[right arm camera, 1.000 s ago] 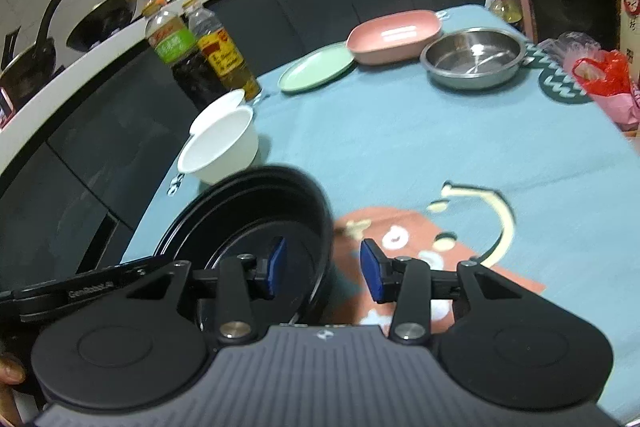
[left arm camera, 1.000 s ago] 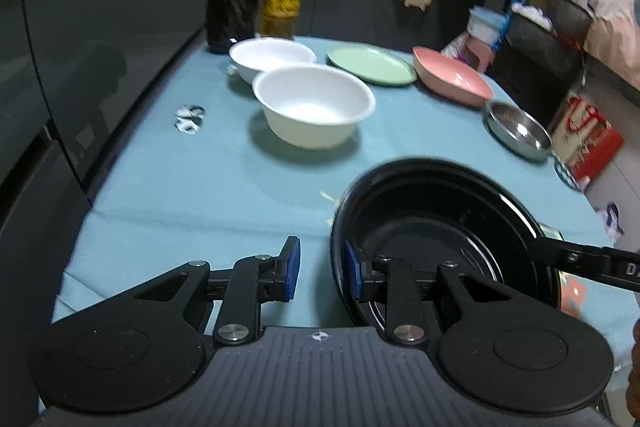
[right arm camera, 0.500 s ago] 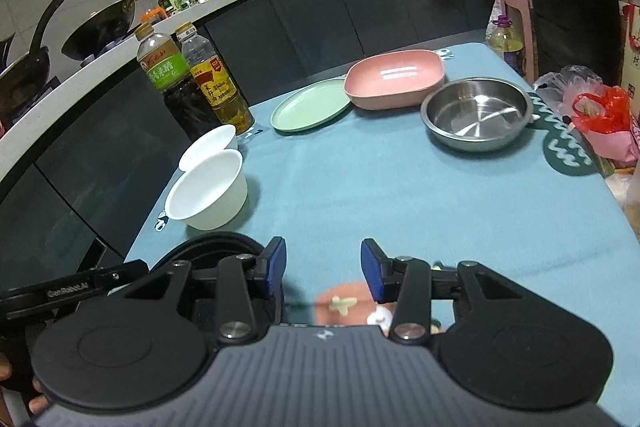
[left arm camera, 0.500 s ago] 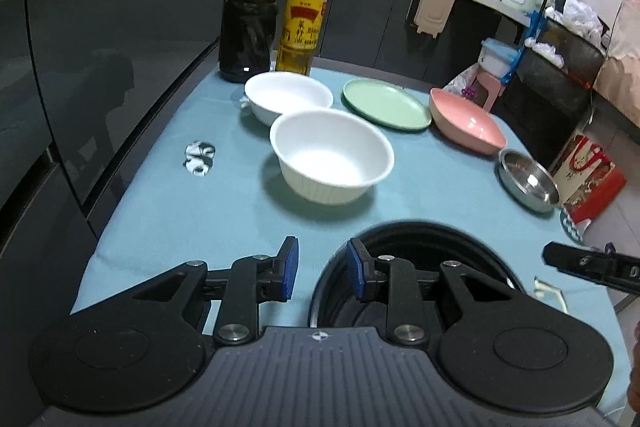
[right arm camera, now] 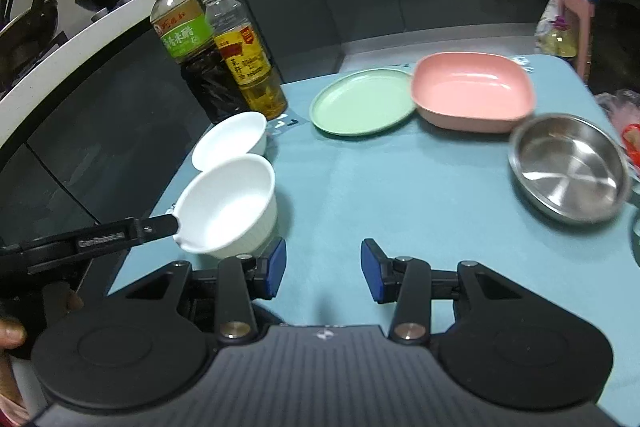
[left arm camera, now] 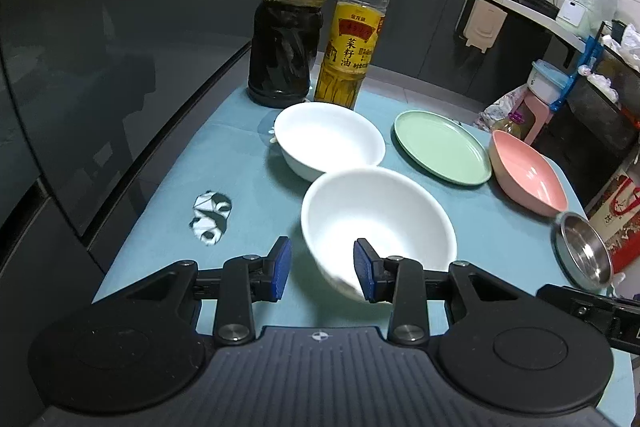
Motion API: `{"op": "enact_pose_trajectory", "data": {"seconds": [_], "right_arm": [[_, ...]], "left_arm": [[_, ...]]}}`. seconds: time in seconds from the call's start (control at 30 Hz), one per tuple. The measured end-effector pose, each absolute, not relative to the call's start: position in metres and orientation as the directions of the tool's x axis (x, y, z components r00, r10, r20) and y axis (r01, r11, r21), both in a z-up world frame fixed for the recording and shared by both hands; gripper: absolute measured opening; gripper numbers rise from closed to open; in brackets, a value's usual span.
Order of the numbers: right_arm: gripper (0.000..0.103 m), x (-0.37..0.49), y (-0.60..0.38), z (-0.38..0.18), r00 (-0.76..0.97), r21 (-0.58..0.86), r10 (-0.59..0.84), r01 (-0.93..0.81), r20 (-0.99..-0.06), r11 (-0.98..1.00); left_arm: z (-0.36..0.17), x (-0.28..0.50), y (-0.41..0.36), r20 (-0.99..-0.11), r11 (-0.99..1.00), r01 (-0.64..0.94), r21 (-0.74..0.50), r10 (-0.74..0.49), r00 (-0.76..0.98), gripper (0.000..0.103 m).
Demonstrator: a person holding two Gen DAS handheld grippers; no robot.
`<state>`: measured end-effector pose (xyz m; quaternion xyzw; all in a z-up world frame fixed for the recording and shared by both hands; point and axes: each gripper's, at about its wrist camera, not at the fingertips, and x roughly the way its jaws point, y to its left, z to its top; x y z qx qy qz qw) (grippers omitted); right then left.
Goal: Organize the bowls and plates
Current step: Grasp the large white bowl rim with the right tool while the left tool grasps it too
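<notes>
A large white bowl (left arm camera: 380, 219) stands on the blue tablecloth, and my open left gripper (left arm camera: 322, 269) straddles its near rim: one finger outside, one inside. The right wrist view shows the same bowl (right arm camera: 228, 203) with a left finger at its rim. A smaller white bowl (left arm camera: 328, 139) sits just behind it. A green plate (left arm camera: 440, 147), a pink dish (left arm camera: 528, 175) and a steel bowl (left arm camera: 584, 255) lie to the right. My right gripper (right arm camera: 323, 271) is open and empty above the cloth.
Two bottles, dark vinegar (left arm camera: 288, 27) and yellow oil (left arm camera: 352, 43), stand at the table's far left corner. A dark glossy cabinet (left arm camera: 100, 67) runs along the left edge. A printed patch (left arm camera: 210, 215) marks the cloth.
Both grippers moved forward, away from the black pan, which has left view. My left gripper opened wider and now straddles the large white bowl's rim.
</notes>
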<state>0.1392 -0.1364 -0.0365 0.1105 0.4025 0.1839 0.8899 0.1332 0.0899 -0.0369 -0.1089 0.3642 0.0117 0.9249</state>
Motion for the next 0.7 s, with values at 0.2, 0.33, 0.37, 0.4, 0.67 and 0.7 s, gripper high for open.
{"op": "enact_pose_trajectory", "data": {"seconds": [0.2, 0.33, 0.37, 0.4, 0.67, 0.7], "right_arm": [[0.034, 0.171, -0.121, -0.038, 0.581, 0.354, 0.453, -0.282, -0.676, 0.891], [0.034, 0.191, -0.111, -0.043, 0.536, 0.392, 0.499, -0.308, -0.681, 0.867], [0.034, 0.195, -0.108, -0.045, 0.526, 0.399, 0.507, -0.314, -0.683, 0.862], [0.034, 0.198, -0.104, -0.047, 0.518, 0.401, 0.513, -0.320, -0.685, 0.859], [0.017, 0.215, -0.080, -0.063, 0.462, 0.379, 0.508, -0.347, -0.727, 0.858], [0.012, 0.216, -0.079, -0.065, 0.454, 0.379, 0.507, -0.346, -0.733, 0.858]], "left_arm": [[-0.046, 0.158, 0.088, -0.691, 0.974, -0.098, -0.204, -0.072, 0.719, 0.032], [-0.055, 0.168, 0.088, -0.709, 0.974, -0.098, -0.206, -0.080, 0.701, 0.032], [-0.056, 0.170, 0.089, -0.713, 0.973, -0.099, -0.207, -0.081, 0.697, 0.032], [-0.057, 0.172, 0.090, -0.716, 0.973, -0.100, -0.207, -0.081, 0.693, 0.032], [-0.062, 0.175, 0.092, -0.708, 0.977, -0.086, -0.195, -0.079, 0.702, 0.021], [-0.063, 0.175, 0.092, -0.711, 0.977, -0.084, -0.194, -0.081, 0.699, 0.018]]}}
